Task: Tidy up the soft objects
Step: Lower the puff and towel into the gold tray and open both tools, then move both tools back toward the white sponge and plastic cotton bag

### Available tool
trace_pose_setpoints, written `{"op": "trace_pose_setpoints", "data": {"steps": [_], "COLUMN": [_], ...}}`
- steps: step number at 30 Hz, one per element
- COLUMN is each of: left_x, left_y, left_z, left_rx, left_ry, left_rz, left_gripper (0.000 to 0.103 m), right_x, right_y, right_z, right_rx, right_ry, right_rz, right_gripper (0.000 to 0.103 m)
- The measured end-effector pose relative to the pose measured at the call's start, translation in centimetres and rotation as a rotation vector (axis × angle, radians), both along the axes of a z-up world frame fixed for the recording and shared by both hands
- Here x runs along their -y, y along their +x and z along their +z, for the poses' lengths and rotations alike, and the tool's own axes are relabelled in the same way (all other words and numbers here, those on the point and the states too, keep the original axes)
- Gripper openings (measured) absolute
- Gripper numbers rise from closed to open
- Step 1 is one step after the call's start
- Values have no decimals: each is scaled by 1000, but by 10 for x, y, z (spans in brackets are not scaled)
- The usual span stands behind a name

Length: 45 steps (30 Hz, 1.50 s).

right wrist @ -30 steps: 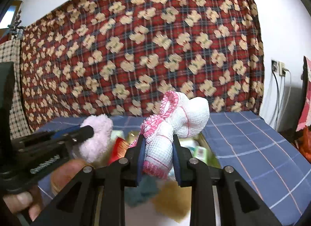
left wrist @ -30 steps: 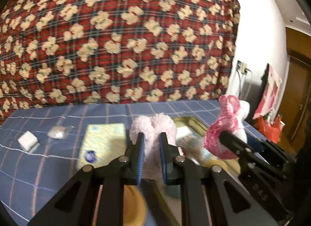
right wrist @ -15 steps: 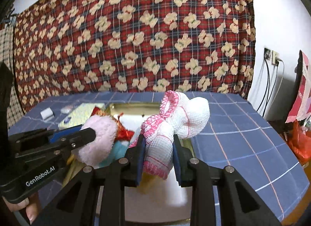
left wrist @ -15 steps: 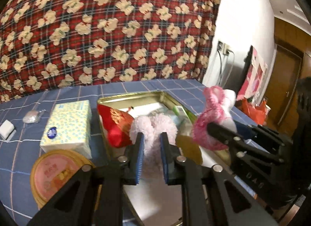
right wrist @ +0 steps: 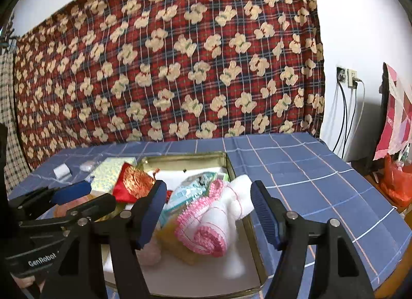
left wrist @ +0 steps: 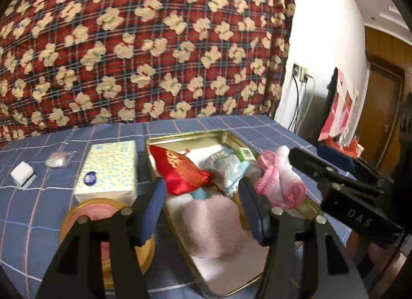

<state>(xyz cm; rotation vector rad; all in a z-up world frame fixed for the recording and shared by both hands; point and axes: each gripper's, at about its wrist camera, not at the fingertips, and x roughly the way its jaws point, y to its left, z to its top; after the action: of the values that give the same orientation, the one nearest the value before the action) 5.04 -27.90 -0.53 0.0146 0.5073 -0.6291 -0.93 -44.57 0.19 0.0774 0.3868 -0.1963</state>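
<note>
Two sets of jaws opening above the gold tin; left gripper spread clear of the fluffy pink sock lying inside; right gripper parted around the pink-and-white rolled sock, pads not pressing it.

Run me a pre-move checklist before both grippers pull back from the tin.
1. Left gripper clear of the fluffy pink item: ok, jaws opening, pads not pressing it.
2. Right gripper clear of the pink-and-white knit roll: ok, jaws opening, pads off it.
3. Both items inside the gold tin: ok.
4. Items settled: cannot tell, both blurred.
5. Red pouch in the tin: ok.
6. Tissue box out of the path: ok, beside the tin.
</note>
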Motion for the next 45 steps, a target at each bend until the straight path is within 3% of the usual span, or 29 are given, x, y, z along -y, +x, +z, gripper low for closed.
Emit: {"op": "trace_pose_setpoints", "data": {"steps": [3, 18, 21, 26, 45], "left_x": [-8, -45, -55, -74, -164], "left_y": [0, 9, 12, 18, 58], "left_z": [3, 5, 5, 7, -8], "left_rx": [6, 28, 30, 39, 12], "left_ry": [-20, -31, -32, -36, 8], "left_rz": [15, 97, 118, 158, 338], "left_gripper": [63, 67, 67, 74, 78], "right_x": [-5, -32, -41, -59, -145], "right_y": [-4, 1, 3, 7, 58], "right_z": [4, -3, -3, -4, 16], "right_rx": [36, 41, 42, 41, -6], "right_ry": [1, -14, -28, -39, -91], "right_rz": [13, 79, 98, 136, 320], "right_gripper": [77, 77, 81, 82, 83]}}
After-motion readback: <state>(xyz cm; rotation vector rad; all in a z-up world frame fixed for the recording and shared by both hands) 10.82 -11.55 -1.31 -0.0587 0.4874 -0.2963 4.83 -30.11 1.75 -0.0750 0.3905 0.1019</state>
